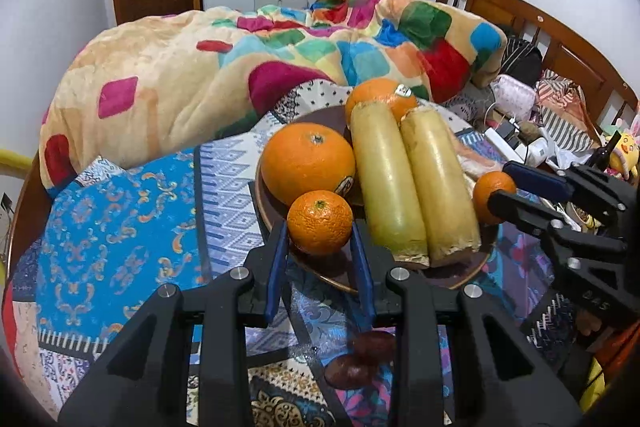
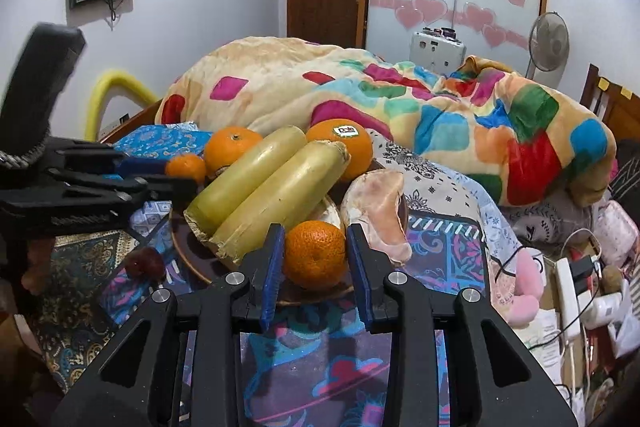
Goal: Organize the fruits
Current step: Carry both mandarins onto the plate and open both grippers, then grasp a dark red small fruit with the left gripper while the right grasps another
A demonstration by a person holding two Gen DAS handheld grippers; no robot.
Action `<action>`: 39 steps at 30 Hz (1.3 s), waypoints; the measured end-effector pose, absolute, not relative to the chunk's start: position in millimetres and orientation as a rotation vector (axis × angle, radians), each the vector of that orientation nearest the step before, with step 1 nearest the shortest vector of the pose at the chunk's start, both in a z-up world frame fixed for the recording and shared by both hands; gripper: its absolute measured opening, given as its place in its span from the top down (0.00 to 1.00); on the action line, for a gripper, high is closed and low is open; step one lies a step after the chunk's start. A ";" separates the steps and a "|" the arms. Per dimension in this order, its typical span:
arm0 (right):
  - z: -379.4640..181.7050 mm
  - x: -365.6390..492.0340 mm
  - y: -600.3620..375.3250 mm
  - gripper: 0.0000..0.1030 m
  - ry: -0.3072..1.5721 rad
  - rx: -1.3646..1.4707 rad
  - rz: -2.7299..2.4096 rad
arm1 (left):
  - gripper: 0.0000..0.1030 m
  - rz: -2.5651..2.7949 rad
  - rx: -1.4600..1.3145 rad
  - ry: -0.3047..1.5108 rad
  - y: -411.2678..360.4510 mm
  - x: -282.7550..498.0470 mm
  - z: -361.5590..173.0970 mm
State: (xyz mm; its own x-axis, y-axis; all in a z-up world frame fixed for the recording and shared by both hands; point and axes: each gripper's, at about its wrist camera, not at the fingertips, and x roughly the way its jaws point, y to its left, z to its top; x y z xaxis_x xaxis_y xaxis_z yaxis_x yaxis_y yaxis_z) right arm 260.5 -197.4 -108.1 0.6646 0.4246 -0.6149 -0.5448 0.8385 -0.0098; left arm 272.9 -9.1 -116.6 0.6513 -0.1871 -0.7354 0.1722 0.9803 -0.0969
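Observation:
A brown plate (image 1: pixel 460 273) on the patterned table holds two large oranges (image 1: pixel 307 163), two pale yellow sugarcane pieces (image 1: pixel 436 187) and two small tangerines. My left gripper (image 1: pixel 320 239) has its blue pads on both sides of one tangerine (image 1: pixel 319 222) at the plate's near edge. My right gripper (image 2: pixel 316 247) has its pads on both sides of the other tangerine (image 2: pixel 315 254), also seen in the left wrist view (image 1: pixel 490 191). Neither tangerine is clearly clear of the plate. Peeled pomelo pieces (image 2: pixel 380 211) lie at the plate's right side.
Dark red dates (image 1: pixel 360 359) lie on the table below my left gripper. A colourful blanket (image 1: pixel 240 67) is heaped on the bed behind the table. A power strip and cables (image 2: pixel 576 287) clutter the right side. A wooden headboard (image 1: pixel 560 39) stands at right.

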 end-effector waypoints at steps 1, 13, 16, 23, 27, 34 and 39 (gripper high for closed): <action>-108.8 261.4 -197.6 0.72 0.658 -0.187 0.579 | 0.70 -0.203 -0.014 0.842 -10.3 274.1 -118.8; -114.2 256.5 -199.4 0.71 0.668 -0.169 0.588 | 0.68 -0.199 0.031 0.832 -18.4 265.5 -120.7; -115.5 255.0 -196.2 0.71 0.656 -0.192 0.579 | 0.66 -0.190 0.040 0.833 -18.3 263.0 -121.6; -116.6 252.4 -193.2 0.69 0.647 -0.223 0.564 | 0.64 -0.200 -0.031 0.848 -5.7 259.2 -120.0; -113.8 252.4 -191.0 0.66 0.656 -0.236 0.550 | 0.64 -0.197 -0.041 0.838 -1.5 248.1 -113.7; -104.7 239.1 -197.3 0.62 0.661 -0.188 0.556 | 0.63 -0.206 -0.040 0.820 1.2 219.6 -101.1; -100.1 223.2 -197.5 0.60 0.658 -0.188 0.569 | 0.63 -0.211 -0.048 0.845 0.9 203.1 -107.3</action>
State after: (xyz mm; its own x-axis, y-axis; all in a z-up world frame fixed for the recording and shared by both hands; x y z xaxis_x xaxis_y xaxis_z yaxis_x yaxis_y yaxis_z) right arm 223.2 -197.5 -100.1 0.6461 0.4387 -0.6246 -0.5544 0.8322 0.0110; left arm 203.1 0.9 -107.3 0.6443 -0.2046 -0.7369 0.1664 0.9780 -0.1261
